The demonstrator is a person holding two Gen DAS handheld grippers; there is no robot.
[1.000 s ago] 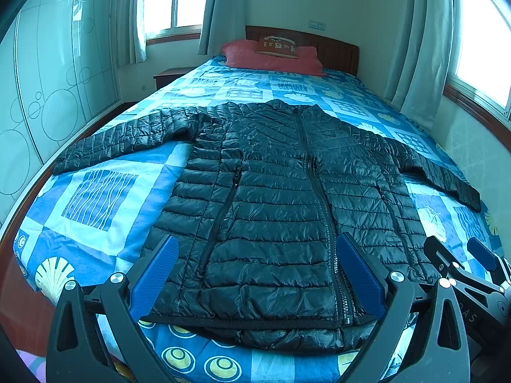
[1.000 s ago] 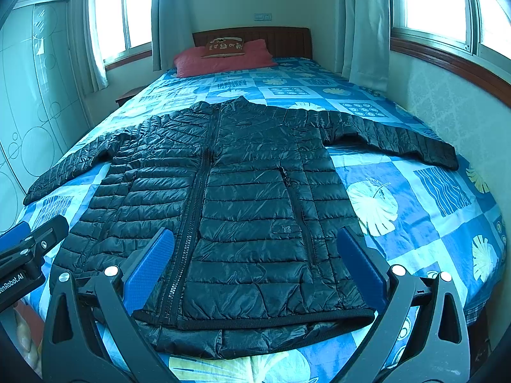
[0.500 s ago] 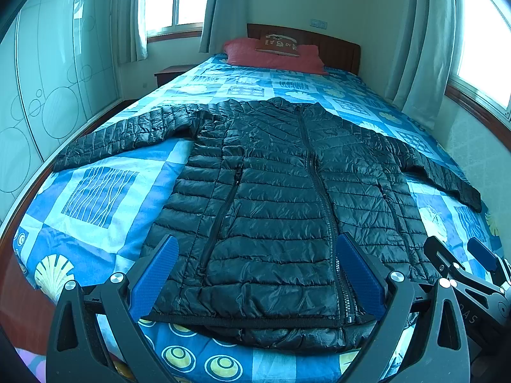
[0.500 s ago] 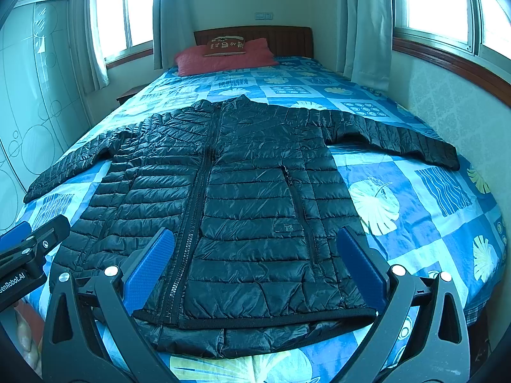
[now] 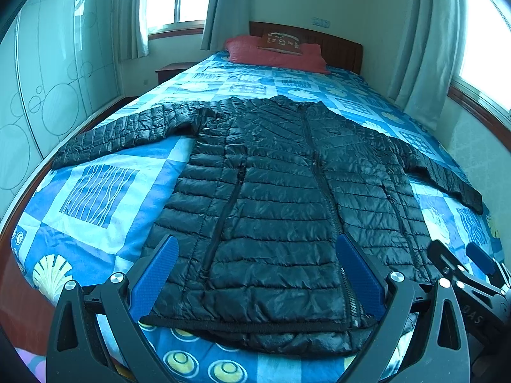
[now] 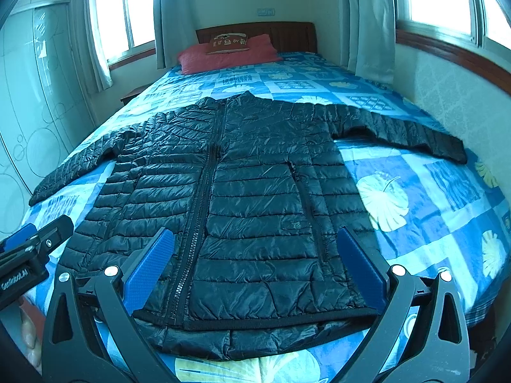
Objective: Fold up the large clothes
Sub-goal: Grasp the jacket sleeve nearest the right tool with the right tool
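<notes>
Both grippers poised over the spread jacket

I see the black quilted puffer jacket (image 5: pixel 274 210) lying flat, front up and zipped, on the bed with the blue patchwork-print bedspread (image 5: pixel 95 198). Its hem is nearest to me at the foot of the bed, and its collar points toward the red pillow (image 5: pixel 274 54) by the dark wooden headboard (image 5: pixel 338 48). Both sleeves are stretched out sideways, one toward each long edge of the bed.

My left gripper (image 5: pixel 255 274) hangs above the hem, its jaws spread wide and holding nothing; the blue pads (image 5: pixel 153 277) frame the left half of the jacket and the central zip. My right gripper (image 6: pixel 255 268) sits just beside it over the right half, its jaws likewise released and empty. From the left camera I can see the right gripper's black body at the lower right edge
</notes>
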